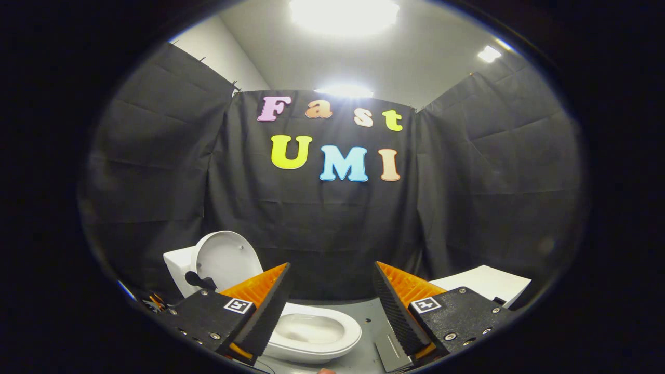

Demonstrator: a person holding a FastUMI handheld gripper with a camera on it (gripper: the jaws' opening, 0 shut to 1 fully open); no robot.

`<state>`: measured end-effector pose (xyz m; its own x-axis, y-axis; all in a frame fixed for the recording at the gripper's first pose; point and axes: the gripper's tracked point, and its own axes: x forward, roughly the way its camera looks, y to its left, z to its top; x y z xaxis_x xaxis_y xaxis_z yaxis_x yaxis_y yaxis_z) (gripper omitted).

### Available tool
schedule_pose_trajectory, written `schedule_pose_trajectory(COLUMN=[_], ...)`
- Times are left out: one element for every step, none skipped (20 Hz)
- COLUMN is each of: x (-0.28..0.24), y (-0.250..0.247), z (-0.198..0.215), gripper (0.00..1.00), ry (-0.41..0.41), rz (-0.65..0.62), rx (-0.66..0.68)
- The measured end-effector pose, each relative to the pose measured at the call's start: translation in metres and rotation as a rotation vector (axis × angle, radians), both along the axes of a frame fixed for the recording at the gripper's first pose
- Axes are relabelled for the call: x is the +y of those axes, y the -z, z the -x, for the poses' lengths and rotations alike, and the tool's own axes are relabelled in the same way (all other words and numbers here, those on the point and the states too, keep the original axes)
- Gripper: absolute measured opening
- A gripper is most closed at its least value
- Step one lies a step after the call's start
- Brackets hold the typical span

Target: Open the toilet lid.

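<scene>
The gripper (331, 306) sits nearest the lens, its two fingers spread wide with a broad gap between them and nothing held; neither finger (265, 311) touches anything.

Just beyond the left finger is the toilet (332, 343). Its bowl is uncovered, its rim showing from behind that finger and running toward the gap, so the bowl lies ahead of and below the fingers, off to the left rather than centred between them. The lid (226, 257) stands raised behind the bowl, leaning back against the tank (176, 270), its inner face turned toward the camera. It is farther off than the bowl and to the left of the left finger, well apart from both fingers. A small dark fitting (200, 281) shows at the foot of the lid, near the hinge.

Judged from how things lie, the lid is already open and the task looks done; what remains is at most a clear retreat. The lid's long axis runs upright, so it stands off the fingers' line, up and to the left.

Beyond the right finger a white slab (488, 283) lies near the booth wall (332, 228), with grey floor (366, 311) between it and the bowl.
</scene>
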<state>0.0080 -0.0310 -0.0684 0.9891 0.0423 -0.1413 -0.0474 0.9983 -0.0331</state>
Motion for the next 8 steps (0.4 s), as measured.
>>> schedule_pose_trajectory(x=[-0.001, 0.0, 0.0, 0.0, 0.002, 0.004, 0.007, 0.01], y=[0.001, 0.002, 0.001, 0.0, -0.001, -0.004, -0.007, -0.009], z=[0.0, 0.0, 0.0, 0.0, -0.001, -0.002, -0.002, -0.002], gripper=[0.95, 0.95, 0.95, 0.95, 0.95, 0.95, 0.95, 0.95], ry=[0.001, -0.001, -0.002, -0.001, -0.003, -0.005, -0.01, -0.014], rz=[-0.006, -0.012, -0.018, -0.022, -0.027, -0.032, -0.033, -0.03], rx=[0.001, 0.003, 0.001, -0.001, -0.004, -0.01, -0.018, -0.024])
